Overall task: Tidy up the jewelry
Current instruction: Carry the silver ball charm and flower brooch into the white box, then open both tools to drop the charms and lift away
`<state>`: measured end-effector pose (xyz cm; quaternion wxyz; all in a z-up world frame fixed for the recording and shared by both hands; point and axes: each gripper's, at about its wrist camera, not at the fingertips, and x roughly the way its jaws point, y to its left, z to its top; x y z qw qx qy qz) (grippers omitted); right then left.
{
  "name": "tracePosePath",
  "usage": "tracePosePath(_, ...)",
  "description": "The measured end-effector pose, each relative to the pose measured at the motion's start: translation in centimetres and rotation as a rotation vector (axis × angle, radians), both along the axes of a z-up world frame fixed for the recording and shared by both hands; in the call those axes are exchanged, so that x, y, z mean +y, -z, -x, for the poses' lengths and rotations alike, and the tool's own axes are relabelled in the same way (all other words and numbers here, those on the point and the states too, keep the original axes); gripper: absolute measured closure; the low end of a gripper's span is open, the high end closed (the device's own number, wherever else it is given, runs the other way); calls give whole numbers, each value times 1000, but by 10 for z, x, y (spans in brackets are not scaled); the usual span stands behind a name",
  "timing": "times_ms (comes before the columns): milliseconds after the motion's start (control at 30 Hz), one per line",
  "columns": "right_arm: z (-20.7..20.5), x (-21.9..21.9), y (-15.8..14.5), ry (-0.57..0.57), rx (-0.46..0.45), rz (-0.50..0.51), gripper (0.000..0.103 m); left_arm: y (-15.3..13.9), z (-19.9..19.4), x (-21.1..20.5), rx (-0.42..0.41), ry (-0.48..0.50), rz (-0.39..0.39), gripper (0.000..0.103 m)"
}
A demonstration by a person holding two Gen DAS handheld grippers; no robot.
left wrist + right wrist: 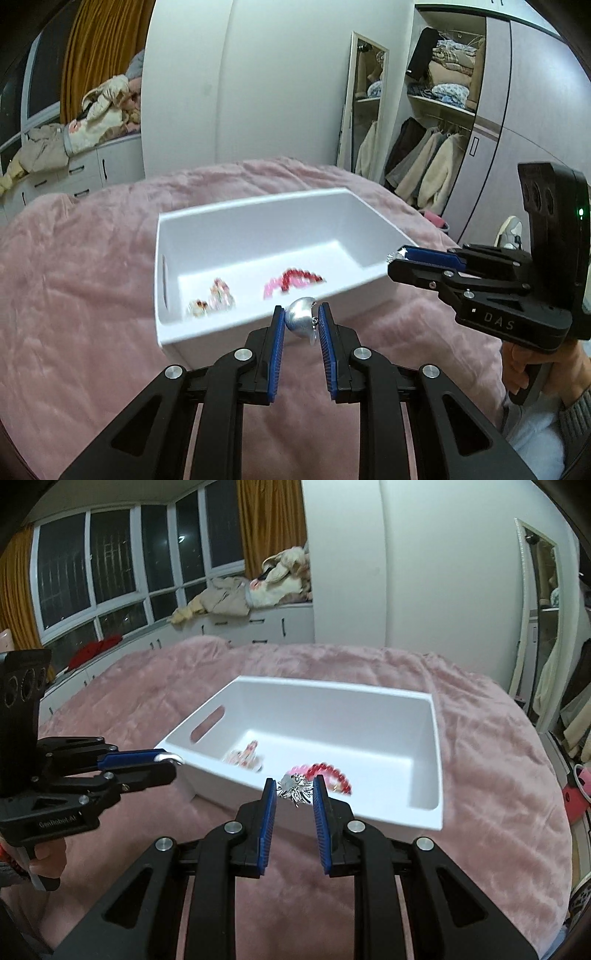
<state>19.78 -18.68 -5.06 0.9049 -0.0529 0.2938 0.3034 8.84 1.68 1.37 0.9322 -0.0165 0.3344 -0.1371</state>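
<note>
White bin point(258, 221), pink blanket point(74, 277), red beads point(299, 277), mustard curtain point(99, 48)

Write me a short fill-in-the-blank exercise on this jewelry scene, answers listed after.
1. The left gripper is shut on a smooth ____ shell-shaped metal piece.
2. The right gripper pinches a spiky silver brooch above the ____ plastic bin.
3. The red bead bracelet lies ____ the bin.

Answers: silver; white; inside
</note>
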Motion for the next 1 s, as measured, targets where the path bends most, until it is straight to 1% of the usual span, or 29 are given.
tracePosePath(100,-7,-2,-2,28,-13,-6,82,-7,-7,2,-16,-9,3,79)
tracePosePath(233,-21,-4,-2,73,-19,-8,82,-5,-21,5,-24,-23,-7,79)
tracePosePath(333,-36,-3,2,107,-6,-4,82,1,-35,10,-16,-40,-7,79)
tracePosePath(467,-51,-4,9,142,12,8,82,10,-58,19,16,-66,22,79)
tracePosePath(600,-59,-1,12,143,15,12,82,21,-77,23,41,-85,29,79)
tracePosePath(767,-67,7,19,146,27,36,82,31,-95,24,66,-103,10,79)
tracePosePath(1000,-71,19,29,133,49,80,82,41,-104,20,95,-99,-7,79)
